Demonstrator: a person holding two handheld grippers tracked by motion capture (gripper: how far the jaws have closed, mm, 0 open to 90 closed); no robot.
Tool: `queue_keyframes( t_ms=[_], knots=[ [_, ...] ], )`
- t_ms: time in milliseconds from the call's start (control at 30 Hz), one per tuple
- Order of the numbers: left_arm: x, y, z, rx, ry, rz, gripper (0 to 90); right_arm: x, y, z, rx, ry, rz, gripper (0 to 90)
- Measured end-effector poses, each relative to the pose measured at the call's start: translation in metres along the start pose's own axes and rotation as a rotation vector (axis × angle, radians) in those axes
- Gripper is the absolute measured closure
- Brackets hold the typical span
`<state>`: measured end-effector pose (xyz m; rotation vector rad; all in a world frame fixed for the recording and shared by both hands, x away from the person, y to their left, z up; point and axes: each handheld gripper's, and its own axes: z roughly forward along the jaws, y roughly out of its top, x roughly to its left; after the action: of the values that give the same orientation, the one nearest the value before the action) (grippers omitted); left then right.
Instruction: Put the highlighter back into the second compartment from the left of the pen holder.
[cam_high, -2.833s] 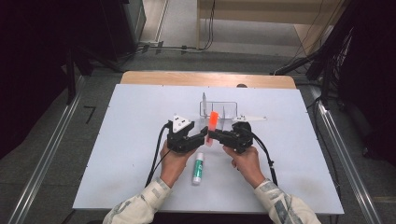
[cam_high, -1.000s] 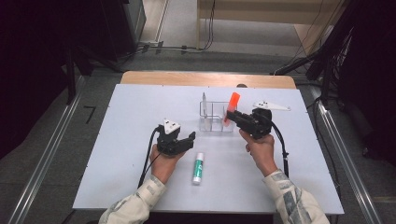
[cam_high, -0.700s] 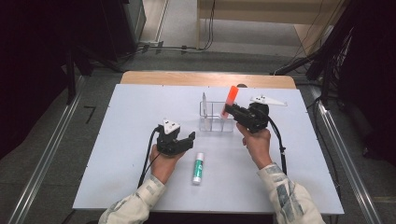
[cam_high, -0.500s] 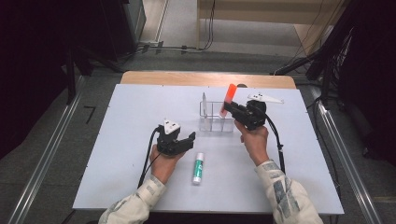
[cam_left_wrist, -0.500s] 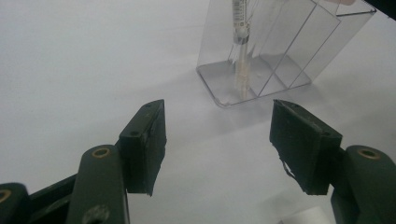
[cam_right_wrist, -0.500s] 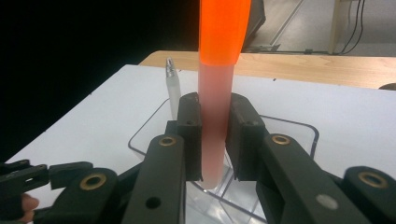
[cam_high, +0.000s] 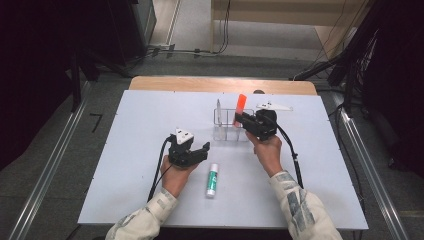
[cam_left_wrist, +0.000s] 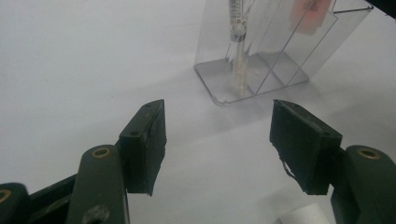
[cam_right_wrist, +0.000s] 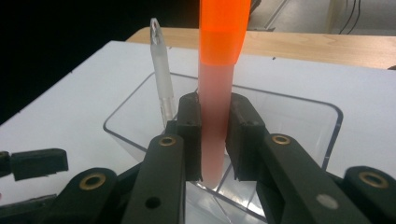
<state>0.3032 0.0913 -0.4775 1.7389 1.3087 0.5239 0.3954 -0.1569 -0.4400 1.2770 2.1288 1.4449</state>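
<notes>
While my right gripper (cam_high: 244, 120) clamps the orange marker (cam_high: 240, 104) upright between both pads, its lower end sits over the clear organizer (cam_high: 222, 131), at 12 o'clock from the table's (cam_high: 125, 150) middle. In the right gripper view the marker (cam_right_wrist: 217, 93) hangs inside the box rim (cam_right_wrist: 334, 116), tip near the floor; contact with the bottom isn't readable through the plastic. A clear pen (cam_high: 218, 107) already stands in the compartment toward 9 o'clock. My left gripper (cam_high: 196, 152) idles at 7 o'clock of the organizer, jaws well apart, holding nothing. Judgement: marker nearly placed, release pending. Left to do, probably: glue stick (cam_high: 212, 180) at 6 o'clock, lying flat, and the white thing (cam_high: 272, 106) at 2 o'clock, too small to identify. Which compartment takes the marker: can't tell, dividers blur.
</notes>
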Motion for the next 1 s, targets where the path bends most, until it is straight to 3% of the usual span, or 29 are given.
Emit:
queue_keyframes(
  t_ms=[500,733,1000],
  knots=[
    [-0.001,-0.001,0.0,0.001,-0.005,0.001,36.1,-0.001,-0.007,0.004,0.044,0.002,0.009,70.1],
    [-0.001,-0.001,0.0,0.001,-0.006,-0.001,36.1,-0.001,-0.006,0.001,0.031,0.011,0.012,66.2],
    [-0.002,-0.001,-0.001,0.004,-0.007,0.003,36.1,-0.002,-0.005,-0.011,-0.005,0.022,0.029,55.6]
  ],
)
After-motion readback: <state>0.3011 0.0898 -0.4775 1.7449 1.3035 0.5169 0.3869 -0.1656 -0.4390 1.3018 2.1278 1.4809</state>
